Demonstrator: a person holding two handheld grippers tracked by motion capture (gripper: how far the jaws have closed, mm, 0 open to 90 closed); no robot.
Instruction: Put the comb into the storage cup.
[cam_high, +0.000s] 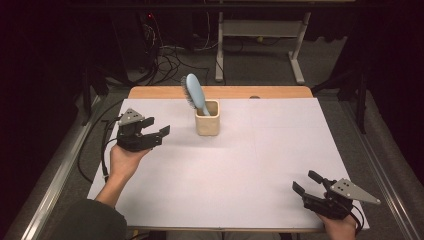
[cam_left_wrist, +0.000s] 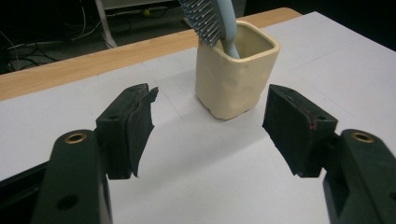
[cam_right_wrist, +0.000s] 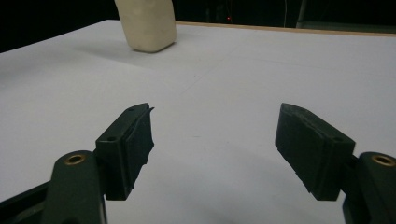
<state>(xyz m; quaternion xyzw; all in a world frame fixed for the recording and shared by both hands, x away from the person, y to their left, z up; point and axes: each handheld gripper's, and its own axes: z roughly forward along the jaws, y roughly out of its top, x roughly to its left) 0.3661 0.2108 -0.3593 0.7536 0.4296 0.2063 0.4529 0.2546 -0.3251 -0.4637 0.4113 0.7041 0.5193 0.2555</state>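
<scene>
A cream square cup (cam_high: 207, 119) (cam_left_wrist: 235, 79) (cam_right_wrist: 146, 24) stands upright at the back middle of the white table sheet (cam_high: 260, 150). A light blue hairbrush (cam_high: 194, 93) (cam_left_wrist: 210, 18) rests in it handle down, its head leaning left. My left gripper (cam_high: 159, 131) (cam_left_wrist: 210, 123) hovers open to the left of the cup, its jaws pointing at it with nothing between them. Near the front right corner my right gripper (cam_high: 306, 182) (cam_right_wrist: 215, 144) is open and empty, aimed across the sheet toward the cup.
The white sheet covers a wooden table whose bare edge (cam_high: 220, 92) shows at the back. Behind it stand a desk frame (cam_high: 260, 40) and cables (cam_high: 170, 57) on the floor. A metal rail (cam_high: 55, 175) runs along the left side.
</scene>
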